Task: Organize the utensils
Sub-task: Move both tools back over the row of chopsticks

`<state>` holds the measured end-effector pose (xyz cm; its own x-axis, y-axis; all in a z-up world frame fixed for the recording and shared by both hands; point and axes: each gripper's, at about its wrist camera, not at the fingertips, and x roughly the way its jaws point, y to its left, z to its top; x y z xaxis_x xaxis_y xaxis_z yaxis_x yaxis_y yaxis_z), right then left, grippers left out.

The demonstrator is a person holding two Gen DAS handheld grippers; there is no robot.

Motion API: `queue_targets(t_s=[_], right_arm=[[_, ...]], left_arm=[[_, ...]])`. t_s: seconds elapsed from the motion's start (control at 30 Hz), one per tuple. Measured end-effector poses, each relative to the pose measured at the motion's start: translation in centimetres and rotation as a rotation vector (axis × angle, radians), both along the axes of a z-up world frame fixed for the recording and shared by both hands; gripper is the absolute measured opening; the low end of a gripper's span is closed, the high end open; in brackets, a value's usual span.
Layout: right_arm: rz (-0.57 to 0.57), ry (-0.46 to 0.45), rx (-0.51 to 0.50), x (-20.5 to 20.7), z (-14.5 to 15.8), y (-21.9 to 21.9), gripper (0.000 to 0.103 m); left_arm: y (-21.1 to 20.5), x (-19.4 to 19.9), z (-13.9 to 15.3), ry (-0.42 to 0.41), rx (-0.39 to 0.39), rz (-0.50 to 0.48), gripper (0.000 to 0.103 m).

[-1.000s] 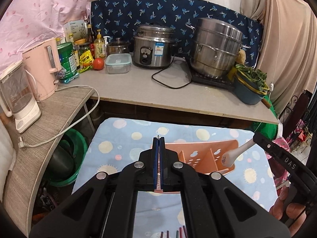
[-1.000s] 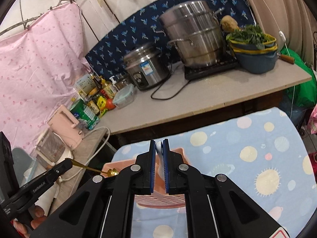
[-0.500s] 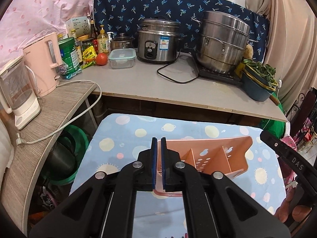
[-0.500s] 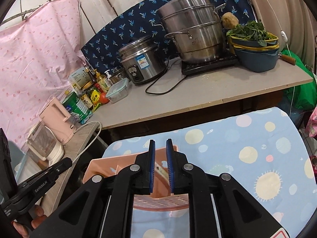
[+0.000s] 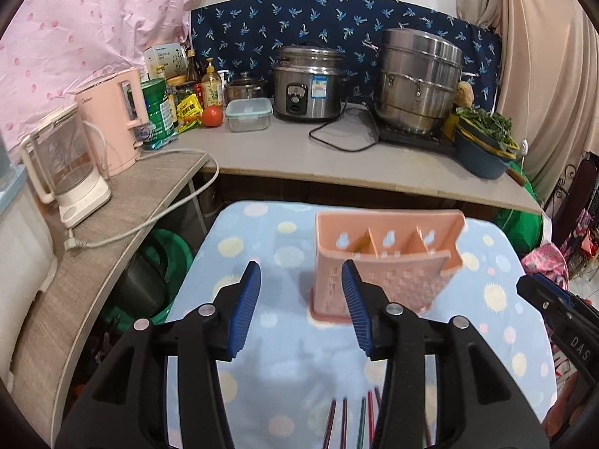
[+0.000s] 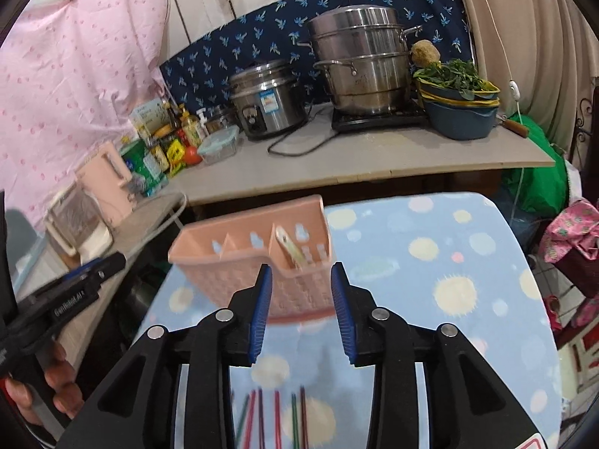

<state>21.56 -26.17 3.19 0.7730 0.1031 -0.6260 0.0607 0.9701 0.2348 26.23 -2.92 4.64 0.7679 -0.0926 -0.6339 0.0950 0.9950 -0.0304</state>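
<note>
- Your left hand-held gripper [image 5: 301, 305] has its blue-padded jaws opening, with nothing between them: only the dotted blue cloth of the desk [image 5: 239, 247] shows through the gap.
- Your right hand-held gripper [image 6: 301, 299] is opening too and holds nothing; the holder sits just beyond its tips.
- The salmon-pink perforated plastic utensil holder [image 5: 385, 258] stands upright mid-desk, open top facing you, so each of its three compartments is easy to drop into.
- A pale spoon-like utensil [image 6: 290, 249] leans in the compartment at the right of the right wrist view; something thin and golden seems to sit in the left one, though blur hides what it is.
- Thin red, green and dark chopsticks [image 6: 277, 415] lie loose on the cloth, just under your grippers. I'd judge they come next, and that's why both jaws are spreading.
</note>
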Motion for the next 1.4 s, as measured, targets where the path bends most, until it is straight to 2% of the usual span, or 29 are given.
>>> queue_targets(t_s=[0.13,0.27,0.53,0.9,1.4], right_arm=[[0.004,0.052,-0.035,-4.8,-2.4,0.5,0.033],[-0.009,0.102,-0.081,-9.3,-4.6,0.8,0.033],[-0.027,0.175,-0.080,-15.1,-8.0,0.9,0.033],[0.012,0.245,-0.095,-18.5,-11.5,2.9,0.033],[0.035,0.289,-0.104,-18.8,-13.6,4.2,0.033]], left_arm=[[0.7,-3.9,-1.9,0.027,0.027,-0.004,0.043],[1.8,-7.3,-4.0,0.077,0.009,-0.009,0.043],[3.1,-13.7,-8.2,0.148,0.047,-0.006,0.043],[3.3,-18.8,-11.5,0.215,0.057,-0.016,0.043],[2.9,-20.4,-13.8,0.261,0.062,-0.027,0.043]])
